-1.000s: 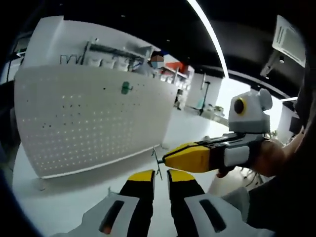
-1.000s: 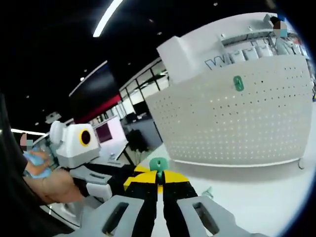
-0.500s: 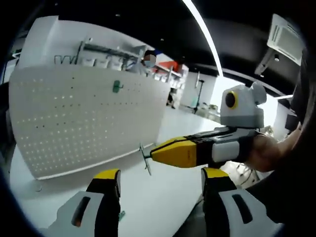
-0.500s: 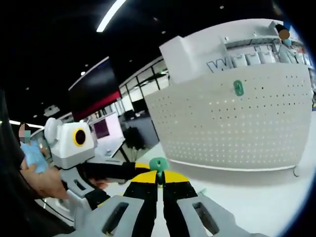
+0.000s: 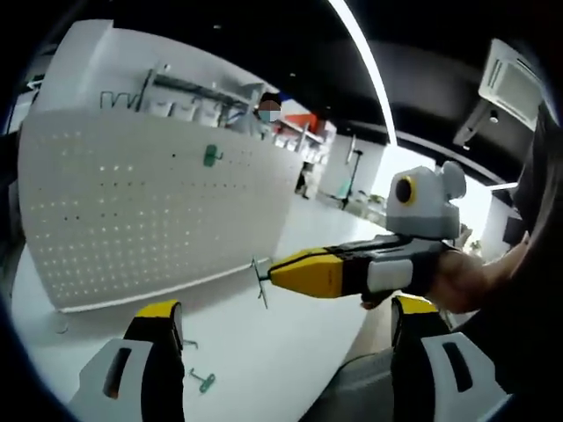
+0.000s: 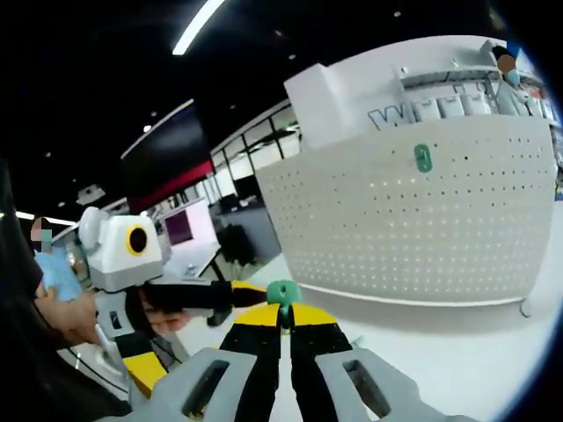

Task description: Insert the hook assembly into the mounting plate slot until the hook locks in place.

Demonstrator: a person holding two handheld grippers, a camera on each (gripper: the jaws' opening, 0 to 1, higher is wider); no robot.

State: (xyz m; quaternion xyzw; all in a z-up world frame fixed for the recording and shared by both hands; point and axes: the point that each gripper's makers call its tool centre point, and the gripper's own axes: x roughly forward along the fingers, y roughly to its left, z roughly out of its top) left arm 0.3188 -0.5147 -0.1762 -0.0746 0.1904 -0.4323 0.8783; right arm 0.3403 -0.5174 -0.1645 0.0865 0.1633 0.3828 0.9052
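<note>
1. Pinching a thin metal hook with a green plastic head (image 6: 283,293), the right tool (image 6: 283,318) has its jaws closed, at lower centre of the right gripper view.
2. Left tool (image 5: 286,330): jaws spread wide, holding nothing.
3. White perforated mounting plate (image 5: 149,207) stands on the white counter (image 5: 264,352), upper left.
4. A loose green hook (image 5: 202,381) lies on the counter.
</note>
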